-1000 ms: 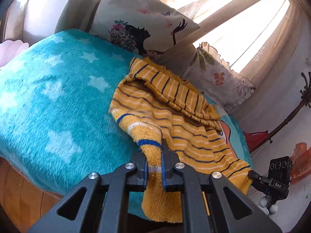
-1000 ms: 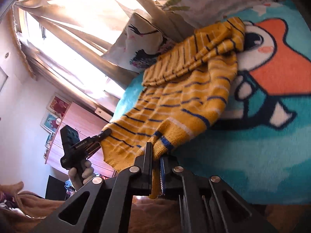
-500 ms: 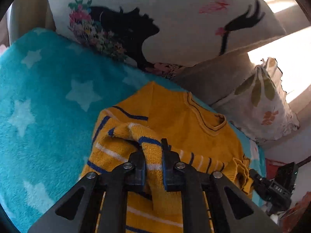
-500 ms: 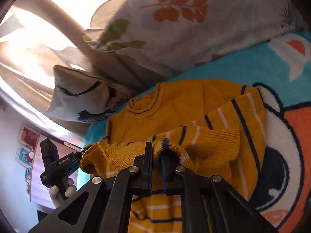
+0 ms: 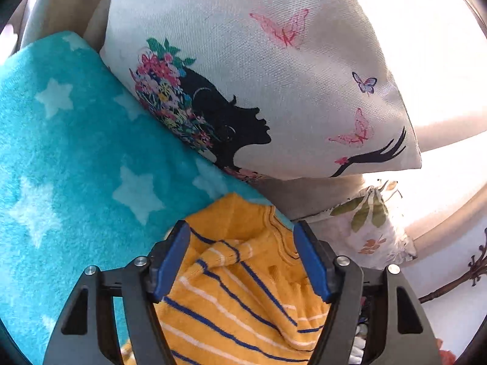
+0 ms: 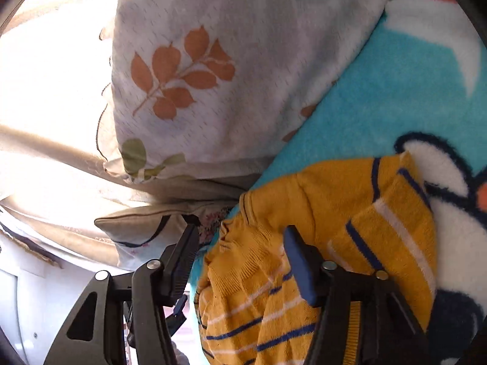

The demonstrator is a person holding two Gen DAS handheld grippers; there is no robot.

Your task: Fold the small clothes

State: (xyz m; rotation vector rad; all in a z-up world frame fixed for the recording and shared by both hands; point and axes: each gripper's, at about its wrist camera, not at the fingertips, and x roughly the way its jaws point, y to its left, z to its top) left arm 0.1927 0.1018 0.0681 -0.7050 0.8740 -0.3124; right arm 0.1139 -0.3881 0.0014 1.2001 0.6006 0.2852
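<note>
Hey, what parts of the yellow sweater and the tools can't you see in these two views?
- Left wrist view: sweater lower part cut off by the frame edge and the left tool.
- Right wrist view: its left part lies behind the right tool.
- Neat fold: cannot tell.

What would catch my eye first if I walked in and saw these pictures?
Probably the yellow striped sweater, bunched between the open fingers of both the left gripper and the right gripper, on a bright turquoise star blanket. Right behind it leans a white pillow with a black woman's silhouette, flowers and butterflies, and beside that a pale pillow printed with orange leaves.
</note>
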